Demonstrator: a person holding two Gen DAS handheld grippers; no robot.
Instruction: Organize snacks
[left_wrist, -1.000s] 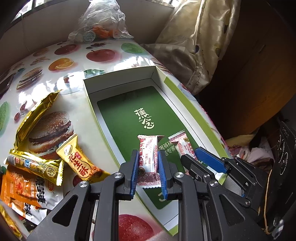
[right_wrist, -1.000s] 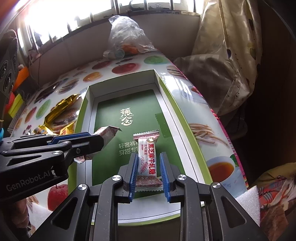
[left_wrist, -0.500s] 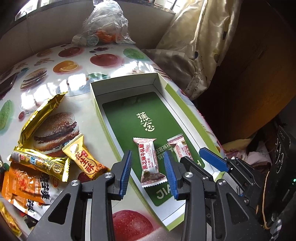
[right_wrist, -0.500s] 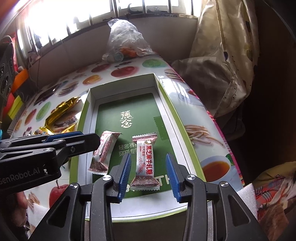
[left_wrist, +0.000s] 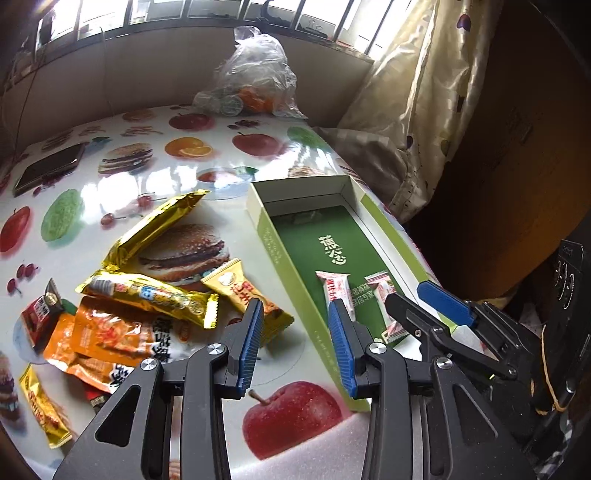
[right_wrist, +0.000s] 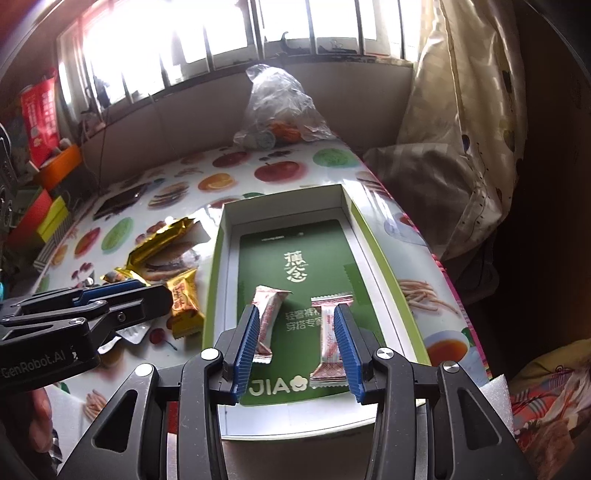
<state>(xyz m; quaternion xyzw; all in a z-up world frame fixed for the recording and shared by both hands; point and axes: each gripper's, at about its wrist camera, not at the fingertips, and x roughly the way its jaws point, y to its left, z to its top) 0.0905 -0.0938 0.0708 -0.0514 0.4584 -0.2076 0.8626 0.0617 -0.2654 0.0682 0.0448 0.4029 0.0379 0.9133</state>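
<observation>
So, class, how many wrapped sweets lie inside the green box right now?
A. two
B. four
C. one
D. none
A: the right wrist view shows two pink-and-white wrapped sweets, one and another, lying side by side on the floor of the green box, with nothing else in it.

Left black plastic two-finger gripper (left_wrist: 295, 343): angular arms with triangular cut-outs, silver round screws at pivots, ribbed blue pads (left_wrist: 250, 343) on inner faces. Right black plastic two-finger gripper (right_wrist: 297, 349): same build, same blue ribbed pads (right_wrist: 245, 347). White "GenRobot.AI" lettering on black body, lower left of right wrist view.
</observation>
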